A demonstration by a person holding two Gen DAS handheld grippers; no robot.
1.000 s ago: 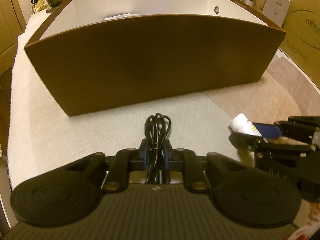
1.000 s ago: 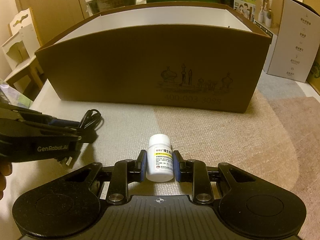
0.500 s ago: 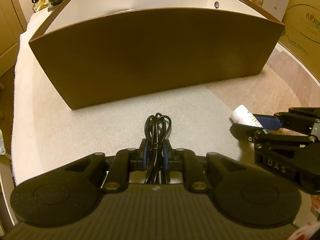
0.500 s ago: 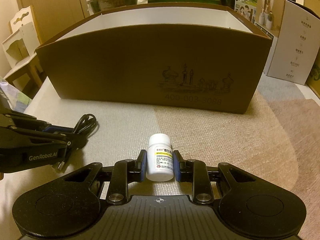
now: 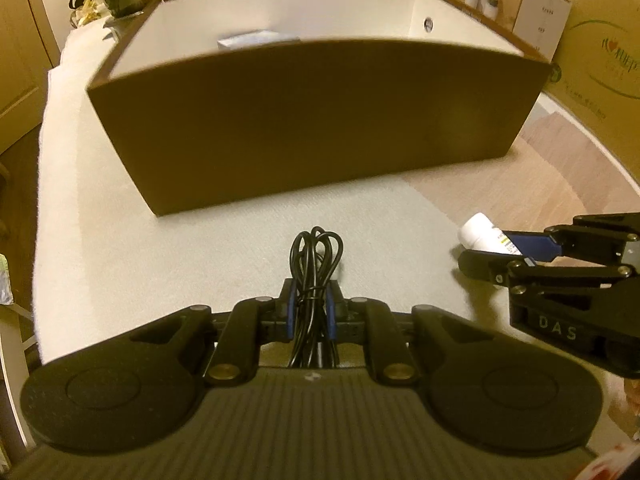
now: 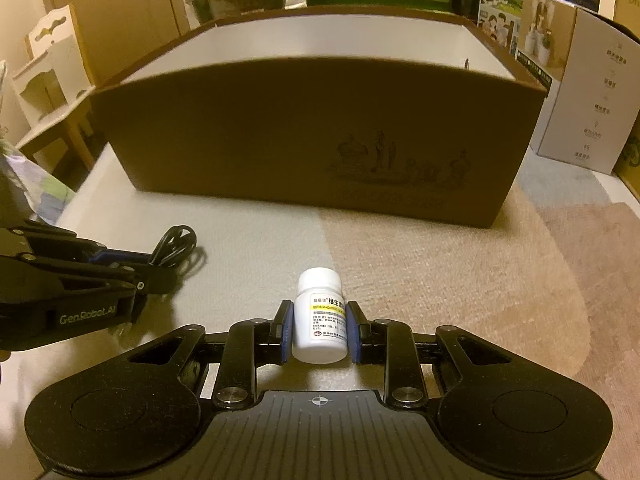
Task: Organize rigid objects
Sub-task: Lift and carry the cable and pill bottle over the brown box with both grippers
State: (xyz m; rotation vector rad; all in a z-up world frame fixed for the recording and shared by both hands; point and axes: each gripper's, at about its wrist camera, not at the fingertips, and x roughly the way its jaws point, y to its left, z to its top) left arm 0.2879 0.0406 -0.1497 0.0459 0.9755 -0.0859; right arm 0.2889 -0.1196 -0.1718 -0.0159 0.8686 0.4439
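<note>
My left gripper [image 5: 311, 301] is shut on a coiled black cable [image 5: 315, 252], whose loops stick out ahead of the blue pads. My right gripper [image 6: 319, 326] is shut on a small white pill bottle [image 6: 319, 314] with a printed label, held upright. Both hang above the table, in front of a large brown cardboard box [image 5: 312, 120] with a white inside. In the left wrist view the right gripper [image 5: 496, 254] shows at the right with the bottle [image 5: 478, 230]. In the right wrist view the left gripper [image 6: 140, 270] shows at the left with the cable [image 6: 176, 242].
A pale flat item [image 5: 248, 38] lies inside the box. The table cover [image 6: 440, 280] is pale on the left and tan on the right. Cartons [image 6: 588, 92] stand at the right and behind the box. A white chair [image 6: 48, 84] is off the table's left edge.
Both views have risen and neared the box a little, so more of its white inside shows. Both grips are unchanged.
</note>
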